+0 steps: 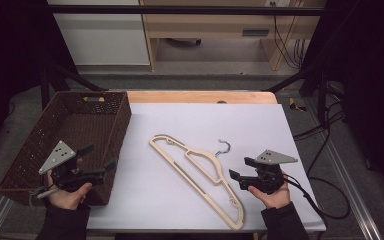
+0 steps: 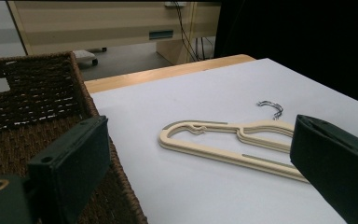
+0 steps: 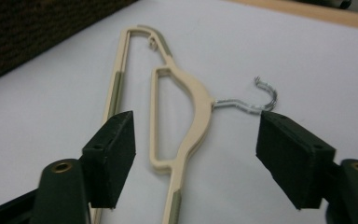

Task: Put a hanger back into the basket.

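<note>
Black jaws of the right gripper stand wide apart, empty, just short of the cream hanger, which lies flat on the white sheet with its wire hook toward that gripper. Left of the hanger, beside the brown wicker basket, the left gripper also gapes, holding nothing. Judged from here, the risk is a shallow pinch: the thin, flat hanger could slide or pivot, or its hook snag the basket weave.

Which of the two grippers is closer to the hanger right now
The right gripper. Its open jaws sit just beside the cream hanger on the white sheet, while the left gripper hovers over the brown basket's edge, farther away.
</note>
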Demonstrator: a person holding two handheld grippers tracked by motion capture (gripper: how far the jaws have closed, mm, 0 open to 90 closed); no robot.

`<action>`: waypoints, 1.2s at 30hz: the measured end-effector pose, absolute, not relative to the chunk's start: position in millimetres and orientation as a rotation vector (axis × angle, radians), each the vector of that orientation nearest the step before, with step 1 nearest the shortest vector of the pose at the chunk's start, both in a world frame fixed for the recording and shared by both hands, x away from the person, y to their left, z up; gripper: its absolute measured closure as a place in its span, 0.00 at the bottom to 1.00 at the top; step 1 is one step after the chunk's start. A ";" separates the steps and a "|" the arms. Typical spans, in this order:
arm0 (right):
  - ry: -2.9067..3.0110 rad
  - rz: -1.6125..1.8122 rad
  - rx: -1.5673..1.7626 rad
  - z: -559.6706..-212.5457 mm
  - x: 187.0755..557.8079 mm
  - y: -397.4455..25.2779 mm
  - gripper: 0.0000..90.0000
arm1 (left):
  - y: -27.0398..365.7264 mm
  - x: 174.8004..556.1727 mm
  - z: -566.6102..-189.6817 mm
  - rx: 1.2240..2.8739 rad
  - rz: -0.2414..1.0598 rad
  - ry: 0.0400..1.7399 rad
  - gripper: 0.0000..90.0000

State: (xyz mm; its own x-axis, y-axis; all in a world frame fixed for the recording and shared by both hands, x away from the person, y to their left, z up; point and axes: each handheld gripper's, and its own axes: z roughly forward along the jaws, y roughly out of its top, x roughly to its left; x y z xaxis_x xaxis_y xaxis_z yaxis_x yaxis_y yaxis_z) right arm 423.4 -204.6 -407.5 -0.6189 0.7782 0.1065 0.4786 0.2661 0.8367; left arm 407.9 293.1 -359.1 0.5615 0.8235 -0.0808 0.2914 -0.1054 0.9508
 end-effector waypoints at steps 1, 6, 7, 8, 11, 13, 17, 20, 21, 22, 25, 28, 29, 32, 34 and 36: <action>2.216 1.286 1.150 -407.5 423.4 -204.6 0.35 | 293.1 407.9 -359.1 1.668 0.589 0.946 0.05; 2.310 1.184 1.210 -427.6 425.7 -194.9 0.43 | 291.9 407.7 -359.1 1.674 0.589 0.945 0.05; 2.310 1.184 1.210 -427.6 425.7 -194.9 0.43 | 291.9 407.7 -359.1 1.674 0.589 0.945 0.05; 2.324 1.150 1.210 -434.0 426.6 -193.1 0.47 | 291.8 407.9 -359.4 1.674 0.589 0.945 0.05; 2.357 1.124 1.242 -441.2 426.0 -189.5 0.51 | 291.1 408.1 -359.9 1.675 0.589 0.947 0.05; 2.371 1.117 1.245 -444.6 426.7 -189.2 0.52 | 290.1 408.2 -360.1 1.680 0.590 0.947 0.05; 2.413 1.074 1.251 -456.1 428.9 -189.3 0.59 | 288.1 408.3 -360.5 1.686 0.593 0.944 0.05; 2.453 1.035 1.278 -462.5 430.0 -187.8 0.67 | 286.9 408.9 -361.1 1.696 0.597 0.942 0.05; 2.453 1.035 1.278 -462.5 430.0 -187.8 0.67 | 286.9 408.9 -361.1 1.696 0.597 0.942 0.05; 2.458 1.030 1.285 -463.9 430.5 -186.9 0.68 | 286.5 409.0 -361.5 1.697 0.595 0.941 0.05; 2.491 1.025 1.289 -466.2 430.9 -186.0 0.74 | 285.4 409.2 -362.5 1.700 0.592 0.941 0.05; 2.515 1.017 1.337 -468.7 431.4 -182.7 0.82 | 283.6 409.6 -363.1 1.704 0.592 0.938 0.06; 2.515 1.017 1.337 -468.7 431.4 -182.7 0.82 | 283.6 409.6 -363.1 1.704 0.592 0.938 0.06; 2.521 1.021 1.363 -468.8 431.8 -182.3 0.84 | 282.3 409.9 -363.7 1.711 0.590 0.940 0.06; 2.507 1.004 1.395 -468.5 432.4 -182.5 0.85 | 280.8 410.3 -364.5 1.715 0.588 0.939 0.06; 2.498 1.006 1.431 -467.6 432.0 -182.2 0.85 | 279.9 410.5 -364.9 1.719 0.588 0.939 0.06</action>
